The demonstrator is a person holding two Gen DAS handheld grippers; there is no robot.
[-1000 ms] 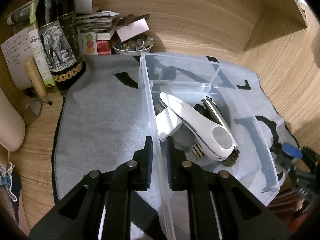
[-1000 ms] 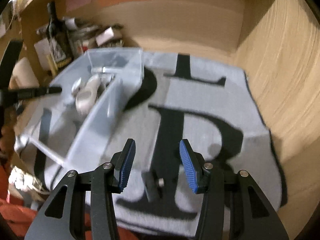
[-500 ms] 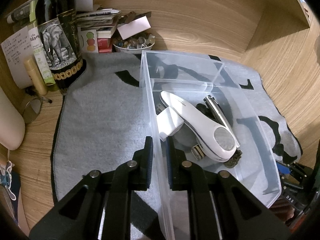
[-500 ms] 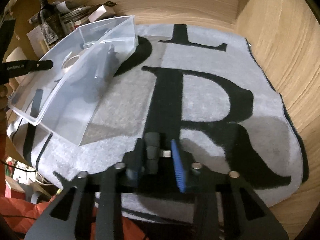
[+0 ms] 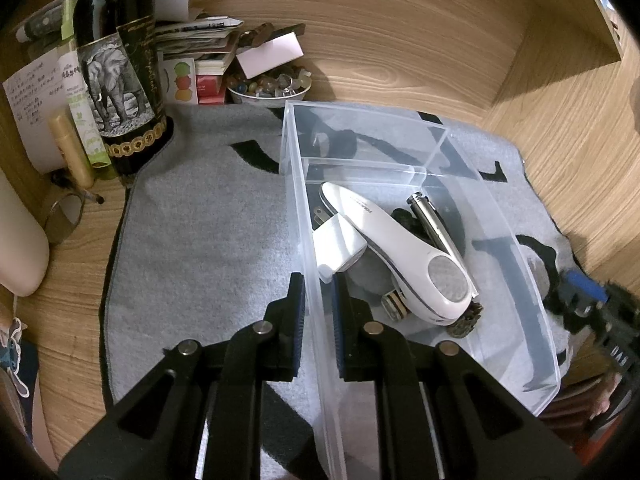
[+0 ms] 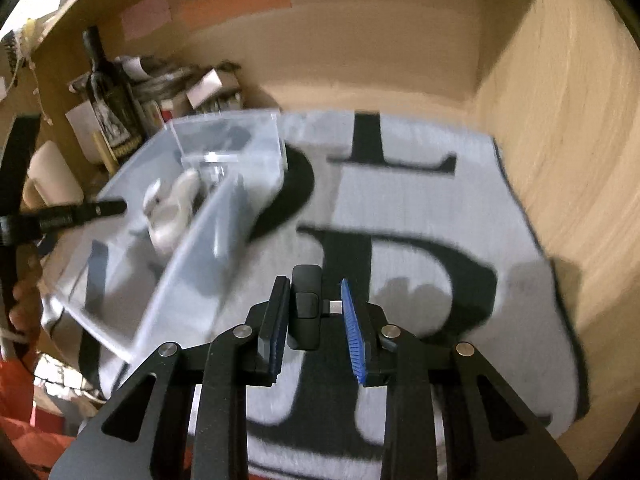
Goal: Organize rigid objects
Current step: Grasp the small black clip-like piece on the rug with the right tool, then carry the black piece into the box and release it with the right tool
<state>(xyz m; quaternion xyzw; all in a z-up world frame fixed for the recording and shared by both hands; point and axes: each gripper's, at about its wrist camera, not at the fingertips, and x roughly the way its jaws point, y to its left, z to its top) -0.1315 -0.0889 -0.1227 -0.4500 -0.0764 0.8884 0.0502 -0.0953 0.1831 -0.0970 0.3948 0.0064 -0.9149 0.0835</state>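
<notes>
A clear plastic bin (image 5: 516,248) lies on the grey mat. Inside it are a white handheld device (image 5: 404,248), a white plug adapter (image 5: 338,244) and a silver tube (image 5: 434,222). My left gripper (image 5: 318,296) is shut on the bin's near wall, one pad on each side of it. My right gripper (image 6: 314,312) is shut on a small black device with a metal connector (image 6: 306,308), held just above the mat and to the right of the bin (image 6: 224,216). The right wrist view is motion-blurred.
A grey mat with black letters (image 6: 420,208) covers the wooden shelf floor. A dark wine bottle (image 5: 120,68), papers, small tubes and a bowl of stones (image 5: 270,86) crowd the back left corner. Wooden walls (image 6: 560,100) close in behind and to the right.
My right gripper closed on the small black device on the mat and has lifted it off the mat. The left gripper and the bin stayed put.
</notes>
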